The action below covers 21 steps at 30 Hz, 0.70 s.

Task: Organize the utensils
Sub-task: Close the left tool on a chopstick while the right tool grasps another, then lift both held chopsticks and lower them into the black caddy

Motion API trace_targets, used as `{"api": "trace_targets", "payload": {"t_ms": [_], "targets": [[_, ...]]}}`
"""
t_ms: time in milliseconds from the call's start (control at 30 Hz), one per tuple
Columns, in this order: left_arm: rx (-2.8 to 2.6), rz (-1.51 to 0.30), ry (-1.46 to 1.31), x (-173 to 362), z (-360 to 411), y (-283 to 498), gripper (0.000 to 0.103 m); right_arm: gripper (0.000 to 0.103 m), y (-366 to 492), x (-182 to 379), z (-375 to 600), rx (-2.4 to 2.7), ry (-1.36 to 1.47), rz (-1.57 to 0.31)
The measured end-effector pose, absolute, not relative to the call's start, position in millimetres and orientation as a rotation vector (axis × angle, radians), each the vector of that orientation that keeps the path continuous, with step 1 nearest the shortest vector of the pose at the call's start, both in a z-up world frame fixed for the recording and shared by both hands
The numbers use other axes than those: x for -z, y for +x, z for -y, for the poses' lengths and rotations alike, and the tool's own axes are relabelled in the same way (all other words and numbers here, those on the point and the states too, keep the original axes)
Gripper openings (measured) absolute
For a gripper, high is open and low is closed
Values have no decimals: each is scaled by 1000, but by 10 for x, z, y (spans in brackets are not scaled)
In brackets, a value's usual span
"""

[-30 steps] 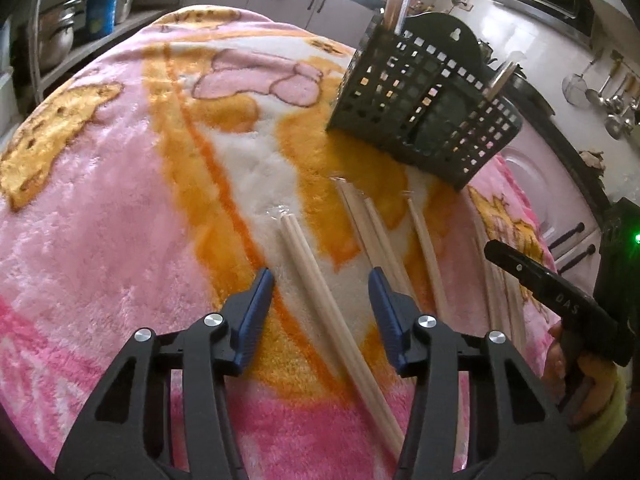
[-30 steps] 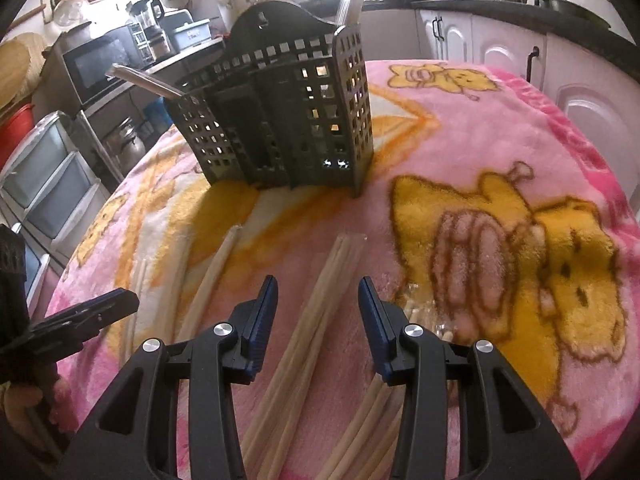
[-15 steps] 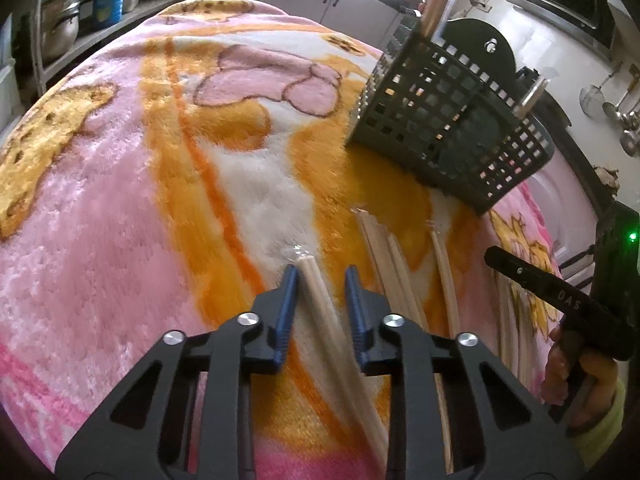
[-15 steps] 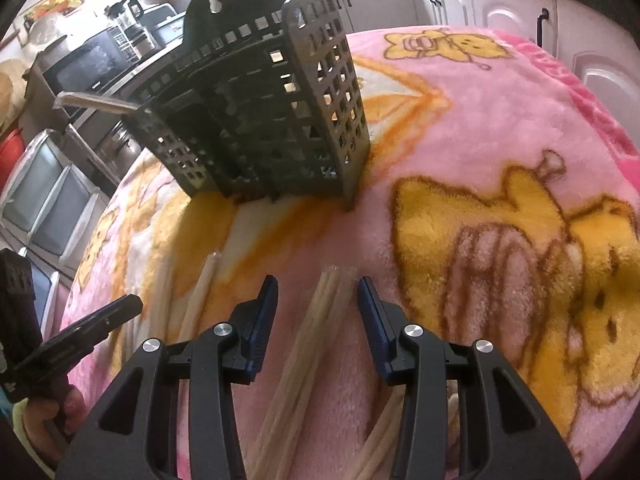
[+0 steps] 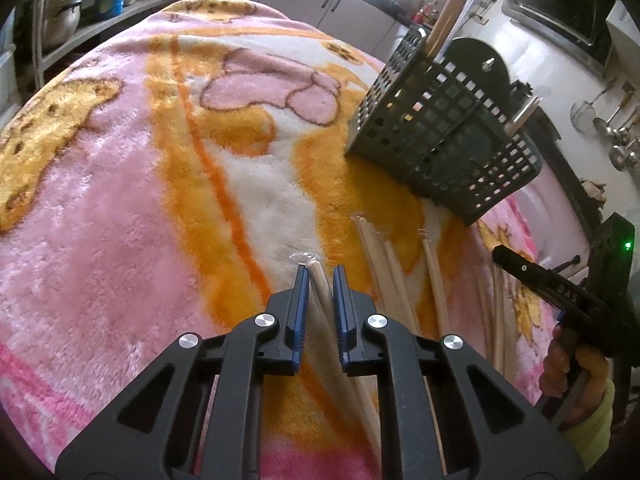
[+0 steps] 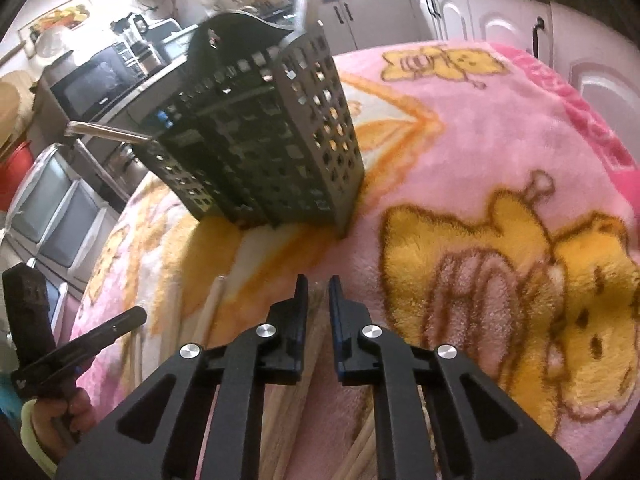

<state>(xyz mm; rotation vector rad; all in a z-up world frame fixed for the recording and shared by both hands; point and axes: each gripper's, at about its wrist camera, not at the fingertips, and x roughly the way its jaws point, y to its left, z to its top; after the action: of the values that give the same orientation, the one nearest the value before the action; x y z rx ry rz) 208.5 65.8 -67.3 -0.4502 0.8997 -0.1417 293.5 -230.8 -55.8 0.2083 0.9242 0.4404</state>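
A dark perforated utensil caddy stands on the pink and orange blanket, with a wooden utensil in it. It also shows in the right wrist view. Several wrapped pairs of wooden chopsticks lie on the blanket. My left gripper is shut on one wrapped pair. My right gripper is shut on another pair. More chopsticks lie to the right of the left gripper, and one lies left of the right gripper.
The right gripper shows at the right edge of the left wrist view, the left gripper at the left edge of the right wrist view. Kitchen cabinets, a microwave and hanging ladles surround the table.
Both grippers moved forward and down along their chopstick pairs and closed on them; they were wide open one second ago.
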Motion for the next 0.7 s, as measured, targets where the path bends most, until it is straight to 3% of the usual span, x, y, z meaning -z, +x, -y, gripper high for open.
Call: {"api": "trace_targets", "payload": {"t_ms": [700], "targets": [[242, -687, -329, -168, -379, 1894, 1, 7, 2495, -167, 2388, -525, 202, -722]]}}
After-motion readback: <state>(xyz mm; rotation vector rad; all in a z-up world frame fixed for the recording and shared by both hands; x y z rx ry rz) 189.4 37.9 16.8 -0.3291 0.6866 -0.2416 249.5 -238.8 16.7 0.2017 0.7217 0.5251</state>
